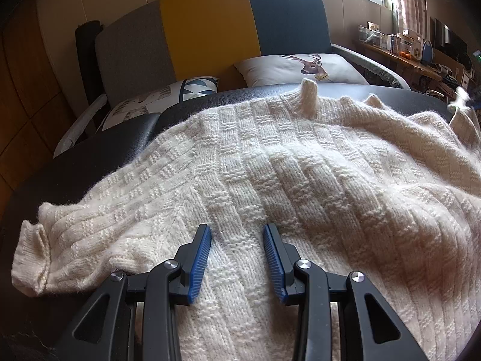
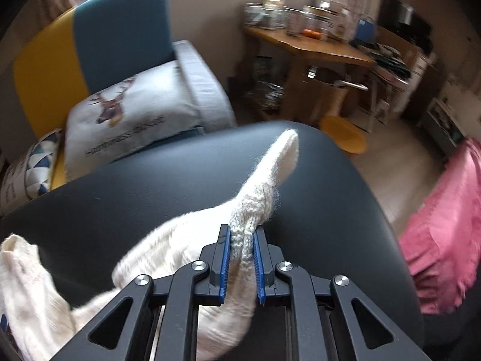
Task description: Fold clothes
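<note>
Left wrist view shows the cream, chunky basket-weave knit sweater point(image 1: 270, 165) spread across the dark leather-like bench point(image 1: 90, 156), filling the frame's middle. The left tongs point(image 1: 237, 231) hover apart just over its lower body, likely ready to pin or pinch. Right wrist view: the right tongs point(image 2: 242, 240) are clamped on a ribbed edge, seemingly lifting it for folding.

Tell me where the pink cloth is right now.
In the right wrist view, the pink cloth sits at the far right edge, just past the dark padded surface, right of the right gripper.
</note>
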